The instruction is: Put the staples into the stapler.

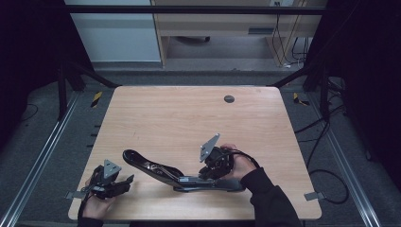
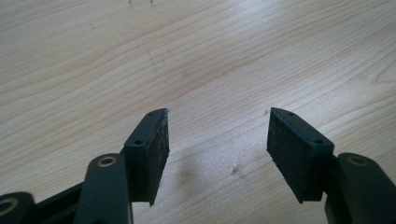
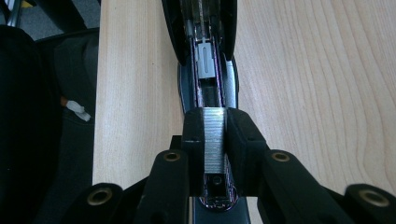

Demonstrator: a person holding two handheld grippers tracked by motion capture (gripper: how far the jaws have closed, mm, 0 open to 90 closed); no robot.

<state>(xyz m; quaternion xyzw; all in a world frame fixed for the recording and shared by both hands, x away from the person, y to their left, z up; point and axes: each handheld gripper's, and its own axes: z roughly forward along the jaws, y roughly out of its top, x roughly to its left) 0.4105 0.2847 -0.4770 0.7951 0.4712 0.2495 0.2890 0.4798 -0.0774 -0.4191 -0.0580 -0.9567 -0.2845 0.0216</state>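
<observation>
A black stapler [image 1: 156, 169] lies open near the table's front edge, its lid swung up to the left and its base [image 1: 208, 185] flat on the wood. My right gripper [image 1: 202, 177] is over the base, shut on a silver strip of staples [image 3: 214, 135]. The strip sits just above the stapler's open magazine channel [image 3: 206, 91], where a grey pusher [image 3: 205, 60] shows further along. At the front left, my left gripper [image 1: 128, 181] is open. Its pads [image 2: 154, 154] have nothing between them and point at bare wood [image 2: 215, 70].
A small dark round grommet [image 1: 229, 99] sits in the wooden tabletop [image 1: 189, 118] near the far edge. The person's dark sleeve [image 1: 272, 198] comes in at the front right. Metal rails and cables run along the floor on both sides.
</observation>
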